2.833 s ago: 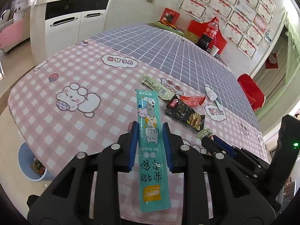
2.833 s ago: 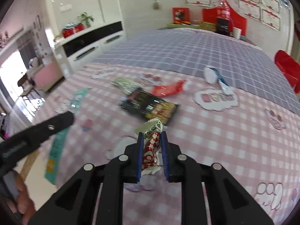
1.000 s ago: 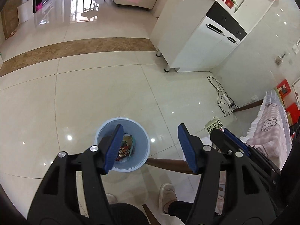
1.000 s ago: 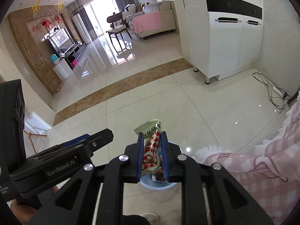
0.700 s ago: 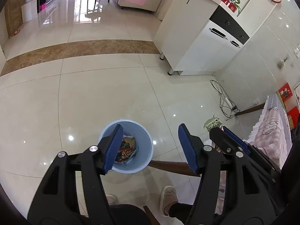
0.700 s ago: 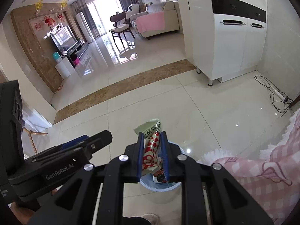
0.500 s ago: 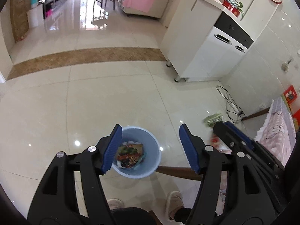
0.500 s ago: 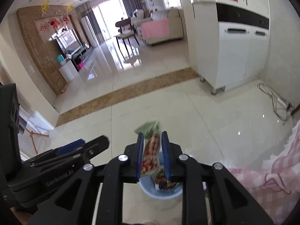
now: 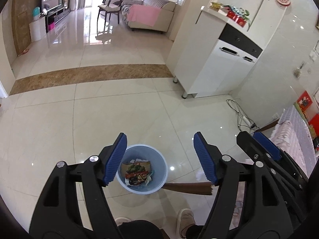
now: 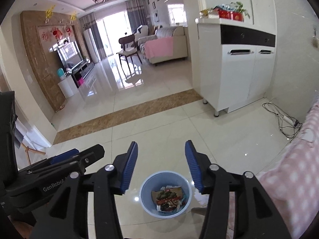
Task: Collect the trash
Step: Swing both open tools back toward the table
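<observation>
over bin, right claw opening, wrapper gone

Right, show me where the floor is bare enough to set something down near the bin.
Bare tiles run from the blue bin up to the brown floor strip and left of the bin. Crowded spots: cables by the white cabinet, and the table leg and feet right behind the bin.

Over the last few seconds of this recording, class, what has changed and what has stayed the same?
Both hand-held grippers swung from the table to above the blue bin. The left hand-held gripper dropped its teal sachet earlier; its jaws are opening further, empty. The right hand-held gripper has just released its red-and-white wrapper, jaws opening, nothing between them. The bin stayed on the floor, with wrappers inside.
</observation>
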Demonstrator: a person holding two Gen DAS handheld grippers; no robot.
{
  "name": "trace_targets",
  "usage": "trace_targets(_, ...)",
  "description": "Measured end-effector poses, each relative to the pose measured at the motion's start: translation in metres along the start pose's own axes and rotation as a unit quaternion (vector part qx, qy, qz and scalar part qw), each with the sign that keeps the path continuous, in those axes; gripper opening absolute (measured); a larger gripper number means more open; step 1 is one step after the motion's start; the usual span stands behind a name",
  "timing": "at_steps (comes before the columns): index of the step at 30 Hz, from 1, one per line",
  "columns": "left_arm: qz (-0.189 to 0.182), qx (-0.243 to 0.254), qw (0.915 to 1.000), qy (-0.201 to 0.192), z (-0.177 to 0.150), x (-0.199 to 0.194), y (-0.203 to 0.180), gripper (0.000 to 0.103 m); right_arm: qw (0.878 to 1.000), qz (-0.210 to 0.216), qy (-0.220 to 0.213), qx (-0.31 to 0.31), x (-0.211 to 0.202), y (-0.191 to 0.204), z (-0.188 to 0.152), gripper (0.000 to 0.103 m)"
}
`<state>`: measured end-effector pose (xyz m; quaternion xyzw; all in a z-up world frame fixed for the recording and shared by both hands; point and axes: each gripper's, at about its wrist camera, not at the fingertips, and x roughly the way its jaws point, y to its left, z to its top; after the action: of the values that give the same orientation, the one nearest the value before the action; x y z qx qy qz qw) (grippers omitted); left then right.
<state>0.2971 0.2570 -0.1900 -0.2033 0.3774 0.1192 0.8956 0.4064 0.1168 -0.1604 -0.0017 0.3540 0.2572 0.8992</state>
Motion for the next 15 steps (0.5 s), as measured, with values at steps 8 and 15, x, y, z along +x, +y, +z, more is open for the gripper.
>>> trace_targets(8,-0.024,0.029,0.9984,-0.042,-0.005,-0.057,-0.037,0.071,0.999,-0.016,-0.052,0.008,-0.071,-0.017,0.0,0.059)
trace_targets(15,-0.061,0.067,0.9929,-0.078,-0.018,-0.108,-0.083,0.074,0.993,-0.045,-0.105,0.027,-0.149,-0.042,-0.012,0.068)
